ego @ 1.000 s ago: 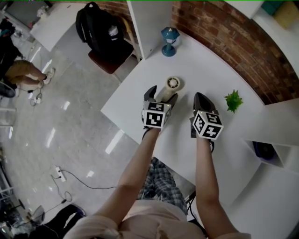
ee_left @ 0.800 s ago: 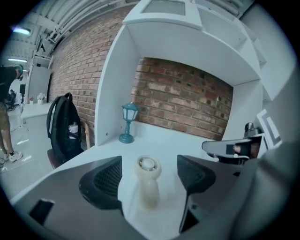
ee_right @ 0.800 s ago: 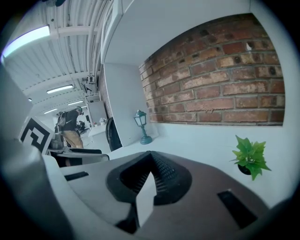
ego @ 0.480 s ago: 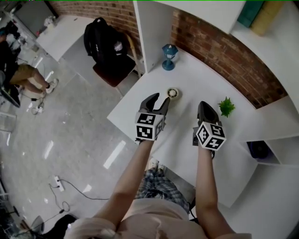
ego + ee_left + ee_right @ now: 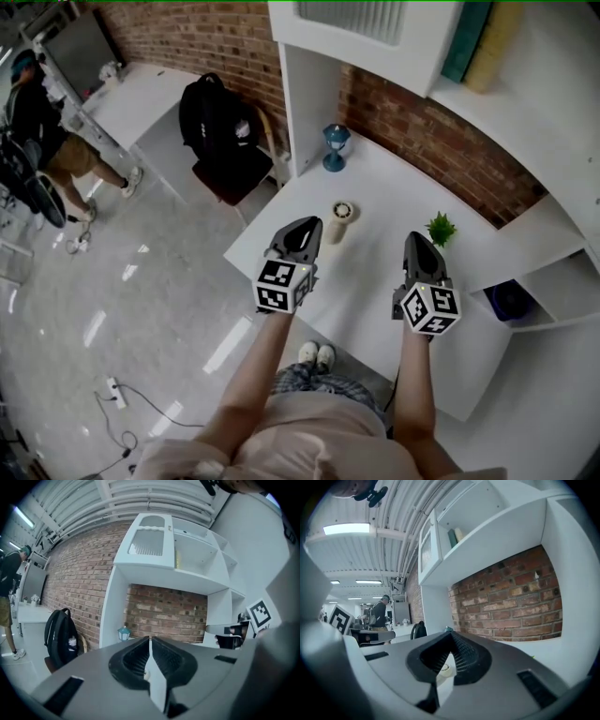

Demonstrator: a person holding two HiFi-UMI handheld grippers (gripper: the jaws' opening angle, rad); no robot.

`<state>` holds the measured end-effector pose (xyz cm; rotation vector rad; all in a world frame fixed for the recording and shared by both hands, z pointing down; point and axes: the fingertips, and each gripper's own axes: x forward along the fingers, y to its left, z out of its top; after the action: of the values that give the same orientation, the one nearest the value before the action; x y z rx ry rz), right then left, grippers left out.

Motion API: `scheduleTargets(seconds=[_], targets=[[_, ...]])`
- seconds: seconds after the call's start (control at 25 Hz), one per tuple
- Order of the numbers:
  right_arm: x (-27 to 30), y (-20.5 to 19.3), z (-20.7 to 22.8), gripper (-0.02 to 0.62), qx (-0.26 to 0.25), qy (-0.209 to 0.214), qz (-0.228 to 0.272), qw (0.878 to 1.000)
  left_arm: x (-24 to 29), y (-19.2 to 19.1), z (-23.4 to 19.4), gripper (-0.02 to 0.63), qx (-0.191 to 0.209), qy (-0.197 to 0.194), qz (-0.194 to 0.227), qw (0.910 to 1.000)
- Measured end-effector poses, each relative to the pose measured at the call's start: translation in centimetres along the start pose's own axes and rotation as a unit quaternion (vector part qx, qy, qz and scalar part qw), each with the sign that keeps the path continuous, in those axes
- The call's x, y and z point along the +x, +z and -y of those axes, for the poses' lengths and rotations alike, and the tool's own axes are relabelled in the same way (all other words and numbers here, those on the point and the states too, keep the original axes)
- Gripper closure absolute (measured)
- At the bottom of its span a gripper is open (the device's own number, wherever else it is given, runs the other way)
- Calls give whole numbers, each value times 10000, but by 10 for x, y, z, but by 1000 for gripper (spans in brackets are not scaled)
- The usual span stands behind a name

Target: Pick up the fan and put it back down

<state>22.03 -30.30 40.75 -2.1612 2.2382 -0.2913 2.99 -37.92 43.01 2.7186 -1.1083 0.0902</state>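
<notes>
Fan upright on bench, 1 o'clock of left tongs, untouched: likely already set down. It and right tongs pinched shut, empty, above bench.

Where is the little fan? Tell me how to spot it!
Look at the white table against the brick wall. Near its middle, between the blue lamp and the small green plant, is the fan. It is the only cream-coloured thing there, a short tube with a round face.
</notes>
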Motion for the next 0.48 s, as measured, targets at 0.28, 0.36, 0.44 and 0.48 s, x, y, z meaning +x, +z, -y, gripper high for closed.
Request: scheduleTargets(seconds=[0.28,0.36,0.44,0.48], targets=[[-44,14,-3,580,-56,-95,257,9996,-37,11,7,578,145,-72,150,9998],[-54,16,-4,580,-78,-130,334,9993,-46,14,8,578,180,-39,220,9996],[-62,18,-4,580,-138,-134,404,9990,-54,17,7,578,190,12,301,9994],[-65,18,-5,580,-170,-141,424,9989,-57,19,7,578,182,34,337,9993]])
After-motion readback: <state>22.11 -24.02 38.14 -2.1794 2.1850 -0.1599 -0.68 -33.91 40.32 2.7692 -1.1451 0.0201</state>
